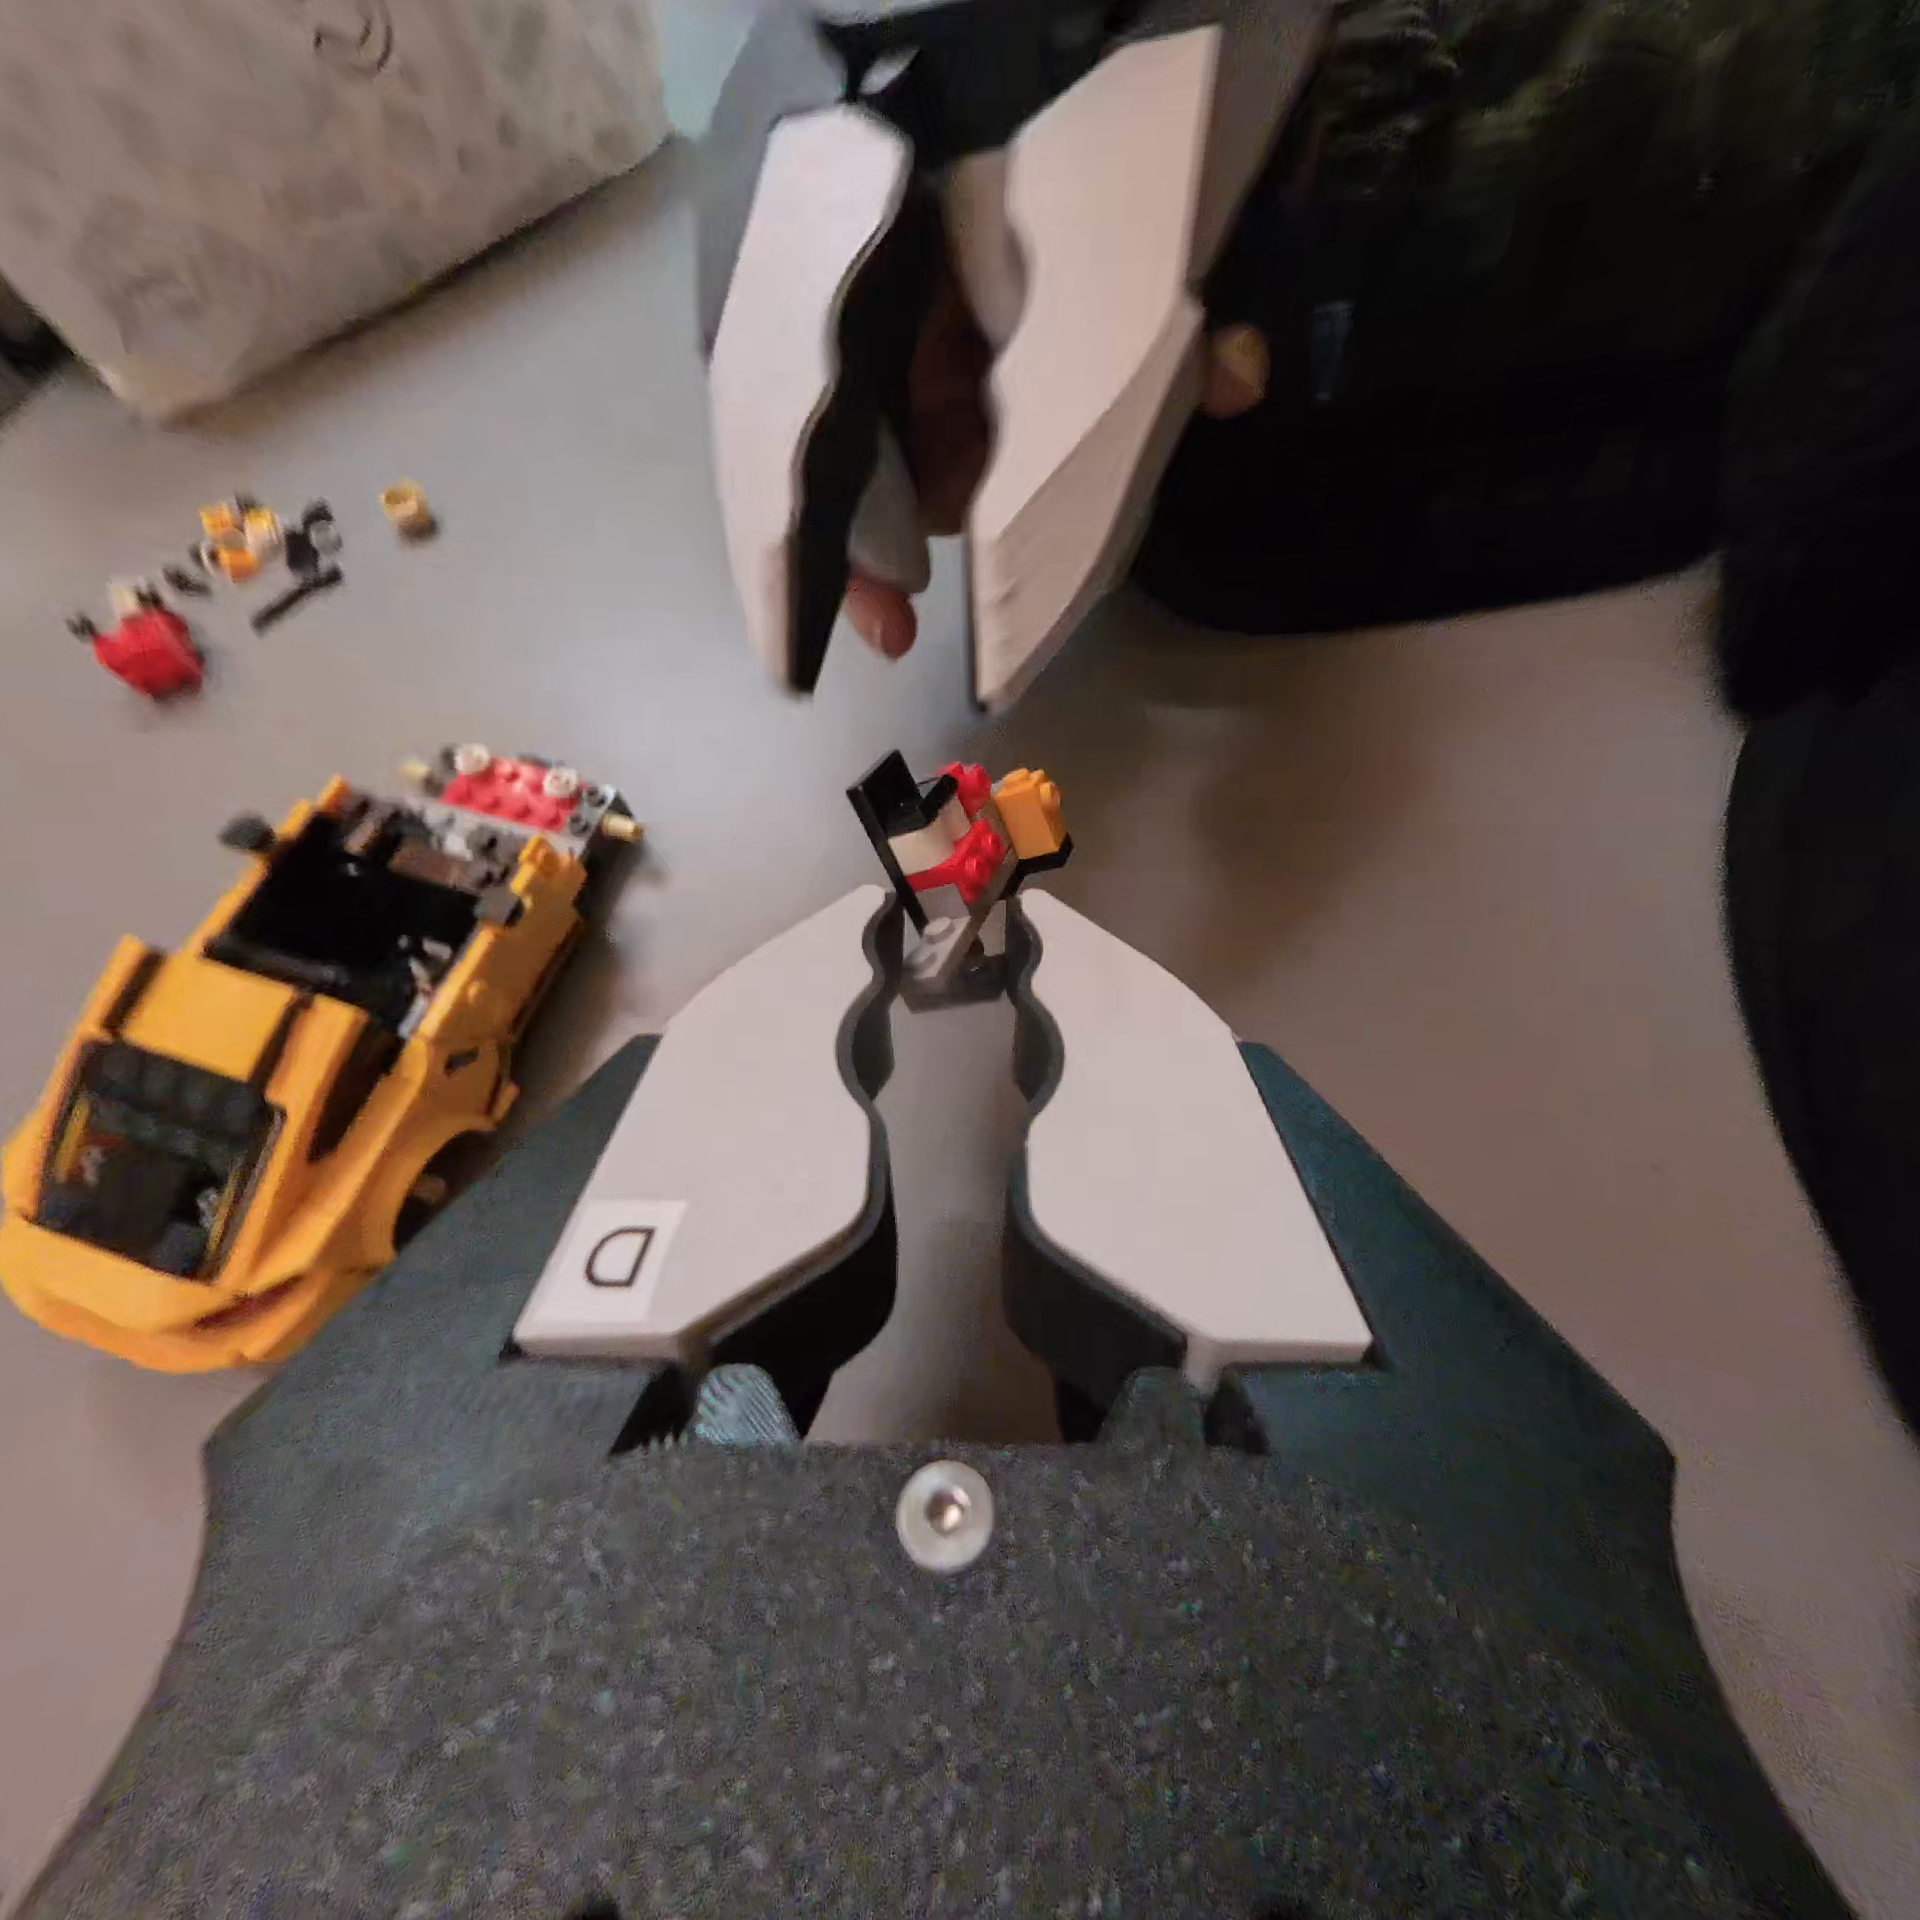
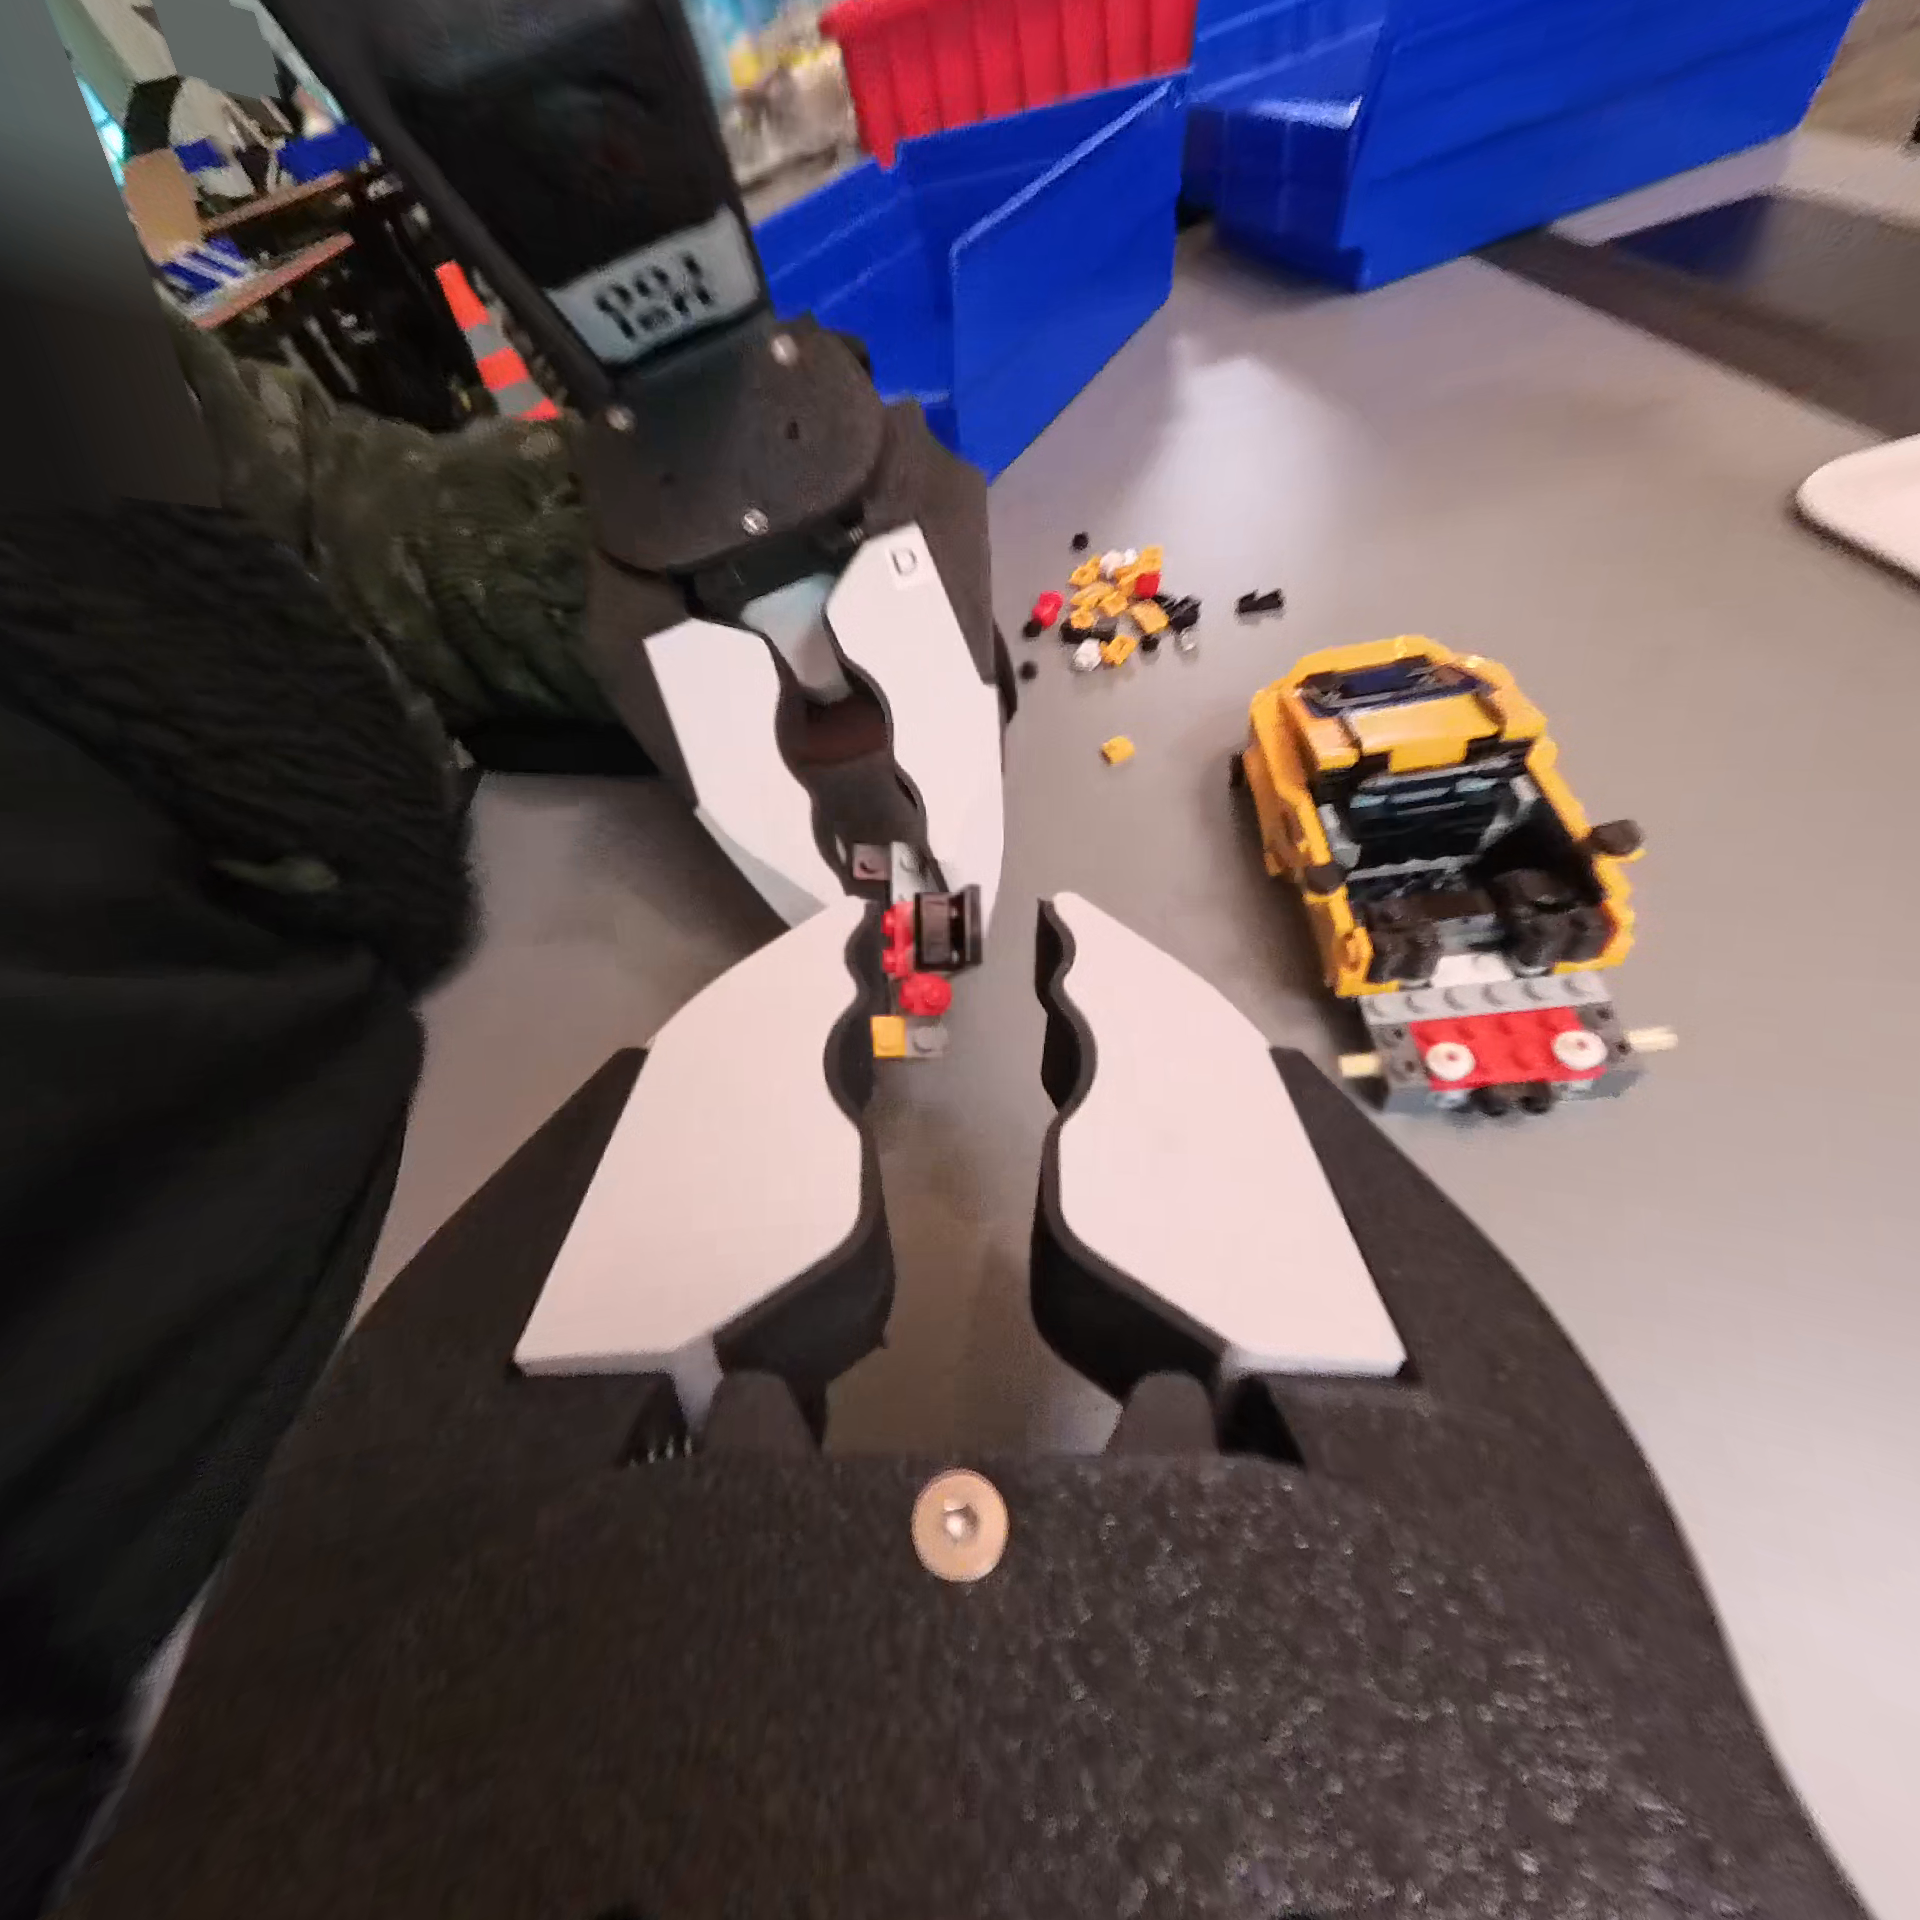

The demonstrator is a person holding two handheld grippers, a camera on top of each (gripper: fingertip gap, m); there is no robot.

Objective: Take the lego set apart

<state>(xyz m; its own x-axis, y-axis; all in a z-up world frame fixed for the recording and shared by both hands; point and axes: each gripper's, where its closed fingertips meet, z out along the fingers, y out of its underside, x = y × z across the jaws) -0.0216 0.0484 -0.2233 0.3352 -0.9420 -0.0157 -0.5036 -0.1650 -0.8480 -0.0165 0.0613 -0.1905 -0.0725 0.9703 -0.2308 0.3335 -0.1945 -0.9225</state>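
Left wrist view showed my left gripper (image 1: 951, 920) clenched on a small brick cluster (image 1: 961, 847), its tips pinching the grey plate at the bottom while black, red, white and orange pieces stuck up beyond them. My right gripper (image 1: 894, 691) hung just past it, released and holding nothing, a fingertip visible between its white fingers. Left of me on the grey table (image 1: 1351, 935) sat the yellow lego car (image 1: 281, 1070), roof gone, cabin open, a red plate on its bare grey rear. Beyond it lay loose pieces (image 1: 208, 582) and a white padded bag (image 1: 291, 177).

The right wrist view alone showed the blue bins (image 2: 1299, 177) and a red bin (image 2: 1008, 62) at the table's far edge. There the cluster sat just inside my right gripper's left finger; whether it touched was unclear.
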